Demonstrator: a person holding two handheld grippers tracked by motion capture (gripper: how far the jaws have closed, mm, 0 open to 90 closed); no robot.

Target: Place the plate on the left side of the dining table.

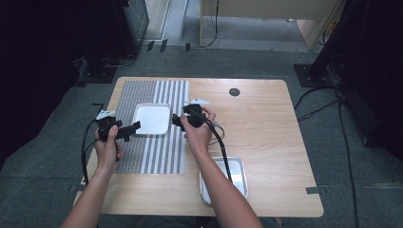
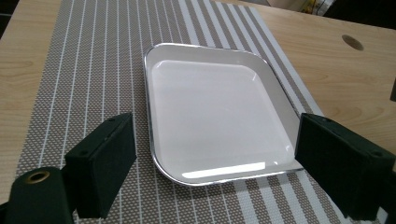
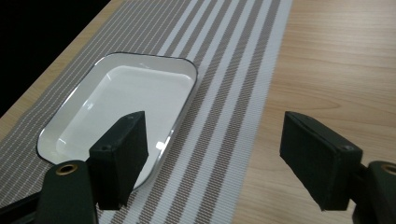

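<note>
- White dish [image 1: 152, 118] sits on the striped mat [image 1: 142, 156], on the table [image 1: 266, 128]
- Left gripper [image 1: 127, 130] — jaws apart, just left of the dish, holding nothing
- Right gripper [image 1: 179, 121] — jaws apart, just right of the dish, empty
- Metal tray [image 1: 240, 173] lies near the table's front edge, under the right forearm

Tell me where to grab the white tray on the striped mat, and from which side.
Probably grip the white tray by its thin raised rim, at the near edge facing the left gripper. It lies flat on the striped mat, so only the rim offers the fingers something to pinch.
</note>
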